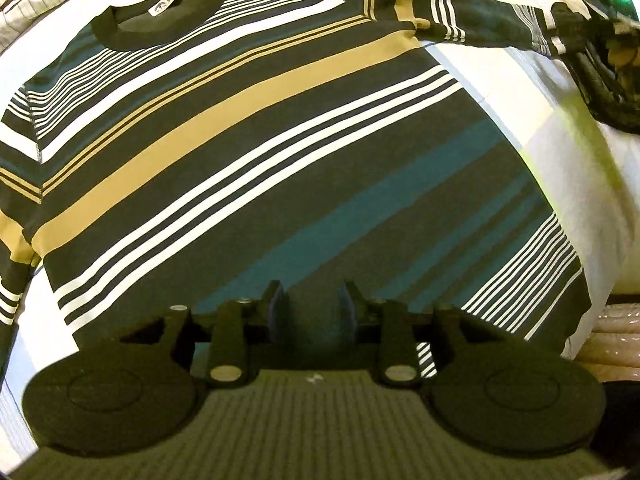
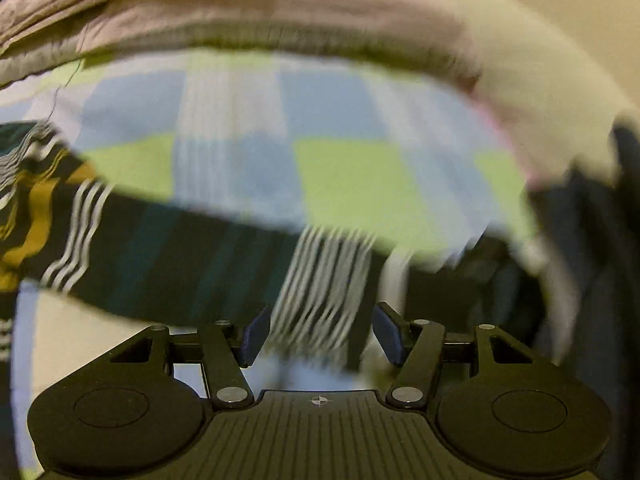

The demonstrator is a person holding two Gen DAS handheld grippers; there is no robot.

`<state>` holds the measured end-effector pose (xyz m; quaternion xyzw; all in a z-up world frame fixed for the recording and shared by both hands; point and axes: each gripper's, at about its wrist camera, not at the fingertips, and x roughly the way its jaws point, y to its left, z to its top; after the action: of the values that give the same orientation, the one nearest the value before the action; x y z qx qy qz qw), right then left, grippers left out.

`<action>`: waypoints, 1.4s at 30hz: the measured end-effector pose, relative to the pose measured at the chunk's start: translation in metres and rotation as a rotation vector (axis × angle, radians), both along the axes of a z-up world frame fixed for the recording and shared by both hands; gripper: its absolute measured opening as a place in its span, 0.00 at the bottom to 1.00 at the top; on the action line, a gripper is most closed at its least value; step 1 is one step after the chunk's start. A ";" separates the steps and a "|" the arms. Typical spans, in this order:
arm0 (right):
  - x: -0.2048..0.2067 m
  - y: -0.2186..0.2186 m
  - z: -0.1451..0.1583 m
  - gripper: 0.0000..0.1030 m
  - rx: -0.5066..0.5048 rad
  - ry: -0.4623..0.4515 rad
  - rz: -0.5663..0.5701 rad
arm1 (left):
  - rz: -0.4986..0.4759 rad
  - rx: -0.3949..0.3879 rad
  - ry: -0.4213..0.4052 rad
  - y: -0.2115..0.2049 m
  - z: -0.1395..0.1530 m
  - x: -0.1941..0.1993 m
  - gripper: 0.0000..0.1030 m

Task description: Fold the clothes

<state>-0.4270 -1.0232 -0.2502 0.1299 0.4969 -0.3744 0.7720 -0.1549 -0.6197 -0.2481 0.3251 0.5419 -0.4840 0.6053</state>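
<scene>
A long-sleeved shirt (image 1: 256, 128) with dark, teal, tan and white stripes lies flat, front up, on the bed, collar at the far left. My left gripper (image 1: 312, 300) is open just above the shirt's hem, touching nothing. In the left wrist view my right gripper (image 1: 576, 20) is at the cuff end of the stretched right sleeve (image 1: 480, 20). In the blurred right wrist view that sleeve (image 2: 208, 256) crosses between the spread fingers of my right gripper (image 2: 320, 328), with the white-striped cuff part in the gap; the jaws stand wide apart.
The bed has a checked sheet (image 2: 340, 168) of blue, green and white squares. A pinkish-grey quilt (image 2: 200, 12) is bunched along the far edge. A beige wall (image 2: 560, 20) is behind. The bed's right edge (image 1: 616, 280) drops off beside the shirt hem.
</scene>
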 end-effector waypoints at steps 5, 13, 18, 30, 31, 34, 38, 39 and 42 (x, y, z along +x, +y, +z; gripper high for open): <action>-0.011 0.006 -0.012 0.58 0.036 0.000 -0.082 | -0.031 0.006 -0.007 -0.004 -0.004 -0.002 0.29; -0.013 0.021 -0.004 0.58 0.113 -0.067 -0.117 | 0.002 0.001 -0.090 -0.014 0.001 0.000 0.35; 0.005 0.075 0.000 0.58 0.228 -0.095 -0.051 | 0.110 -0.001 -0.148 -0.002 0.016 0.009 0.42; 0.054 0.221 0.050 0.87 0.366 -0.124 0.092 | 0.424 -0.063 -0.222 0.117 0.085 0.040 0.88; 0.058 0.231 0.058 0.87 0.360 -0.129 0.100 | 0.434 -0.074 -0.226 0.131 0.090 0.043 0.88; 0.071 0.258 0.080 0.87 0.325 -0.132 0.107 | 0.466 -0.108 -0.236 0.174 0.108 0.050 0.88; 0.080 0.307 0.119 0.87 0.240 -0.160 0.070 | 0.508 -0.154 -0.250 0.232 0.131 0.060 0.88; 0.080 0.322 0.129 0.87 0.217 -0.170 0.054 | 0.518 -0.165 -0.253 0.246 0.136 0.062 0.88; 0.077 0.372 0.155 0.87 0.178 -0.183 -0.008 | 0.483 -0.239 -0.304 0.279 0.164 0.064 0.88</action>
<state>-0.3496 -0.6510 -0.0956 0.2335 0.4550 -0.3184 0.7981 -0.0911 -0.3402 -0.0839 0.1820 0.4458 -0.3322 0.8110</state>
